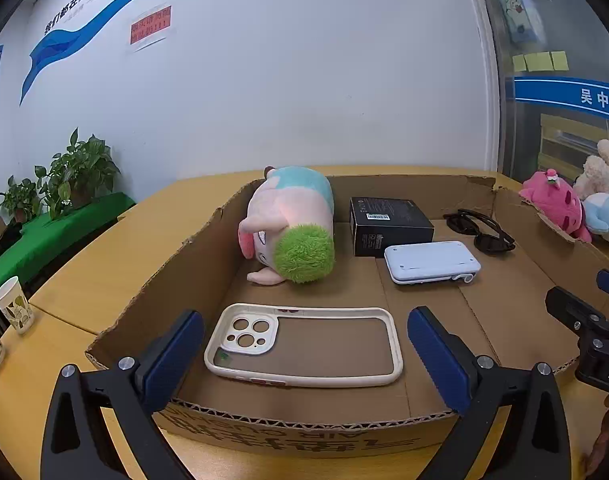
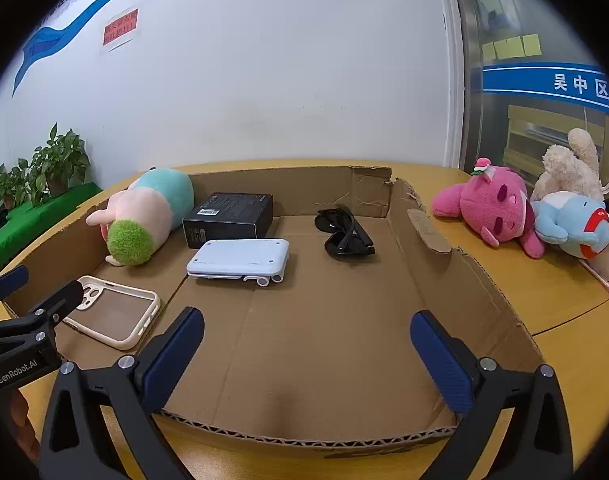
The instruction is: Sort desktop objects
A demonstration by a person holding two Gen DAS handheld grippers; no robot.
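Note:
A shallow cardboard box (image 1: 208, 240) (image 2: 464, 280) lies on the wooden table. In it lie a cream phone case (image 1: 304, 344) (image 2: 116, 312), a pink plush with green hair (image 1: 292, 224) (image 2: 144, 216), a black box (image 1: 388, 224) (image 2: 228, 218), a white flat device (image 1: 432, 260) (image 2: 240, 262) and black sunglasses (image 1: 480, 230) (image 2: 344, 232). My left gripper (image 1: 304, 360) is open over the box's near edge, its fingers on either side of the phone case. My right gripper (image 2: 306, 360) is open and empty over the bare box floor.
Outside the box at the right lie a pink plush (image 2: 492, 208), a beige plush (image 2: 568, 168) and a blue-and-white plush (image 2: 576, 228). A paper cup (image 1: 14, 308) stands at the left table edge. Potted plants (image 1: 64, 176) sit on a green-covered bench.

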